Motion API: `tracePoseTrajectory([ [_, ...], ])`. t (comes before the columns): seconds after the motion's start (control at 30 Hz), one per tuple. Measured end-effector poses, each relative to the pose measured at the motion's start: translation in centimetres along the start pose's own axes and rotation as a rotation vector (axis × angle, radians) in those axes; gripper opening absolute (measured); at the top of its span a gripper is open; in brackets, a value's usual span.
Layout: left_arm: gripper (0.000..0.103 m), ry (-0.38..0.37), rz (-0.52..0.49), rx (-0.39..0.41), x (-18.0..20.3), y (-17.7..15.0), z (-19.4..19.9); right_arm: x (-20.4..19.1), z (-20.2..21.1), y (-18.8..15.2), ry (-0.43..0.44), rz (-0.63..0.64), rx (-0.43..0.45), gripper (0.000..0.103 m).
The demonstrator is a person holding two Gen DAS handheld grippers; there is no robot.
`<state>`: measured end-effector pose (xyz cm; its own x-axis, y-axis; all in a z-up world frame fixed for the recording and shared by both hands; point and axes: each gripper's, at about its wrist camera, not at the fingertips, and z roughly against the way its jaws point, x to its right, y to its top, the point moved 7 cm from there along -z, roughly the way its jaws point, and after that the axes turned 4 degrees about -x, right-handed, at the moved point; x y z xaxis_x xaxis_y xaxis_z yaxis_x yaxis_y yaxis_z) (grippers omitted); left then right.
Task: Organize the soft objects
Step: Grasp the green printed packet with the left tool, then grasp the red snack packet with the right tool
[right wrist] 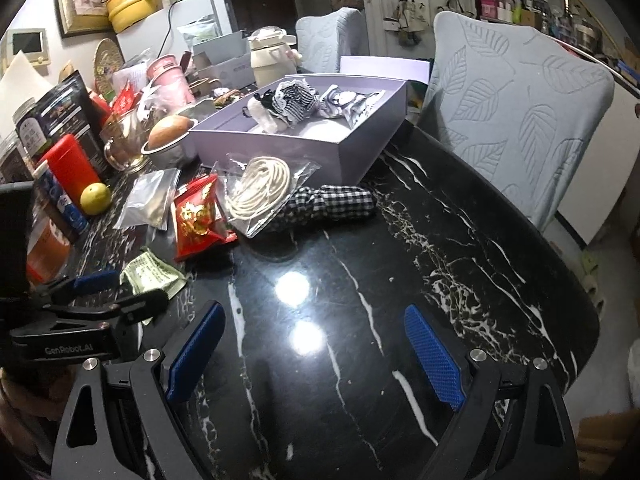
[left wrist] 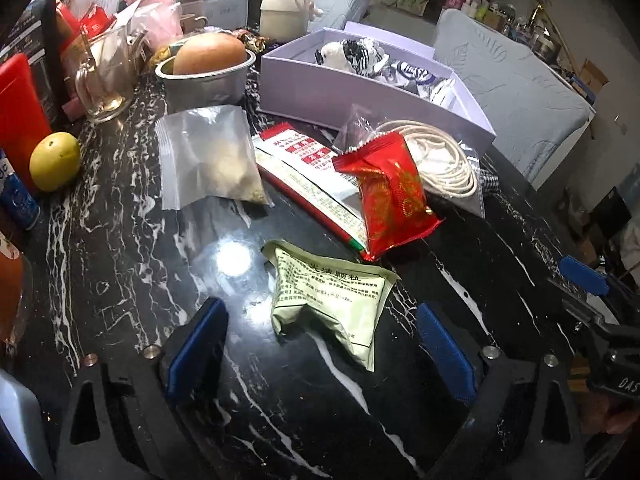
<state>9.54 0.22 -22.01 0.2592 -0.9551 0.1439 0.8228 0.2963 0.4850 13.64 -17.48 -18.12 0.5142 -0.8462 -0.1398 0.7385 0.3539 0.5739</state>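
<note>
Lavender rectangular cardboard box (right wrist: pixel 352 152) on black marble worktop (right wrist: pixel 400 260) holds black-and-white fabric pieces (right wrist: pixel 294 102); left gripper (left wrist: pixel 320 334) and right gripper (right wrist: pixel 316 350) jaws both released, empty.

Black marble table (left wrist: pixel 120 264) with white veins as landmark. At its far left edge: yellow-green citrus fruit (left wrist: pixel 55 161), red canister (left wrist: pixel 18 116) just behind, blue-labelled can (left wrist: pixel 18 200) beside it. Further back on the table: glass mug (left wrist: pixel 105 80), metal bowl (left wrist: pixel 206 82) holding a brown bun (left wrist: pixel 210 53), cream jug (left wrist: pixel 285 0) behind those. Beyond the table's far side: two chairs in pale blue leaf-patterned covers (right wrist: pixel 516 120).
</note>
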Motion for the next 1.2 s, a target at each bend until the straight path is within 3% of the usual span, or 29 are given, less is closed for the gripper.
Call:
tracePoseTrajectory([
  [0.1,0.075,0.102,-0.048,0.028,0.2,0.0,-0.4,0.3,-0.3,0.1,0.014,-0.015,-0.005,0.092],
  [0.2,0.054,0.105,-0.057,0.065,0.3,0.1,-0.2,0.4,-0.4,0.1,0.026,-0.024,-0.009,0.092],
  [0.33,0.050,0.106,-0.058,0.082,0.0,0.4,-0.4,0.6,-0.6,0.1,0.025,-0.035,-0.014,0.090],
  [0.47,0.049,0.041,-0.029,0.077,0.2,0.6,-0.1,1.0,-0.9,0.1,0.025,-0.048,-0.022,0.088],
  [0.67,0.049,0.021,-0.011,0.123,0.4,0.7,2.3,1.4,-0.5,0.5,0.009,-0.043,-0.006,0.088],
  [0.87,0.049,0.038,-0.015,0.166,0.0,1.3,4.1,0.9,-0.7,1.1,0.012,-0.025,0.000,0.088],
  [1.2,0.049,0.057,0.002,0.194,-2.1,2.2,5.6,-3.2,-1.7,3.2,0.080,0.064,0.008,0.074],
])
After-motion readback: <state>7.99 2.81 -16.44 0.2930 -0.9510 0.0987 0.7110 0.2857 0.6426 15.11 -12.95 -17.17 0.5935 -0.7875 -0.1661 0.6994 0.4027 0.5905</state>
